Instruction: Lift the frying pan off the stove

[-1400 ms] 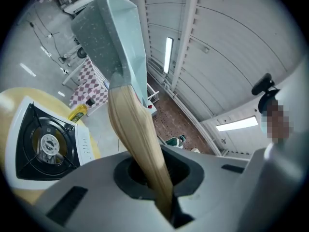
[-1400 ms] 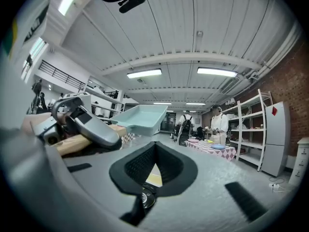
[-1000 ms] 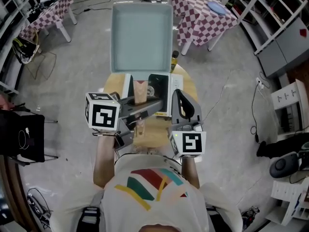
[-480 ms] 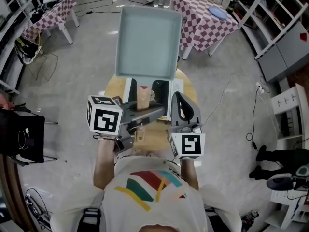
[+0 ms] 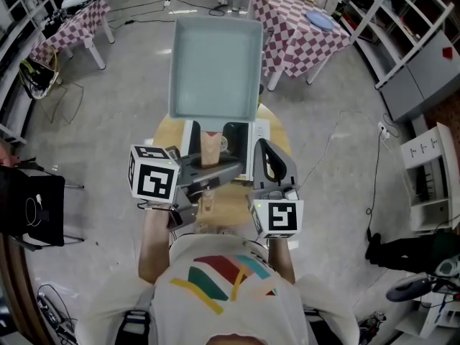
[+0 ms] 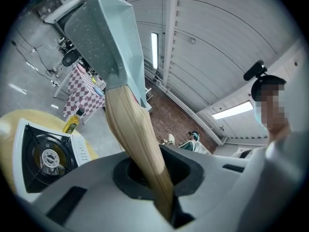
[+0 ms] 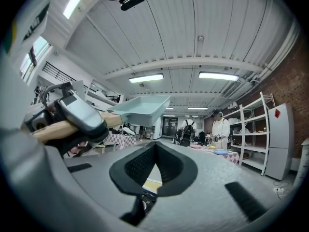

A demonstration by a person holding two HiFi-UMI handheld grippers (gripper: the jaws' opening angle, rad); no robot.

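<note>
A square pale-green frying pan (image 5: pixel 214 67) with a wooden handle (image 5: pixel 210 148) hangs in the air above the stove (image 5: pixel 237 131), a black burner in a white casing on a round wooden table (image 5: pixel 231 201). My left gripper (image 5: pixel 214 171) is shut on the handle; in the left gripper view the handle (image 6: pixel 137 134) runs up from the jaws to the pan (image 6: pixel 108 37), with the stove (image 6: pixel 43 153) far below. My right gripper (image 5: pixel 264 145) stands to the right of the handle, shut and empty. The right gripper view shows the pan (image 7: pixel 140 109) level, up to the left.
An oil bottle (image 6: pixel 72 122) stands at the table's far edge behind the stove. Checked-cloth tables (image 5: pixel 291 27) stand at the back, shelving (image 5: pixel 424 42) runs along the right, and a black chair (image 5: pixel 32 208) sits at the left. People (image 7: pixel 221 129) stand far off.
The pan stays lifted in my left gripper, swaying a little right and then back. The right gripper holds its place. A person at the right edge has walked towards the lower edge of the view.
</note>
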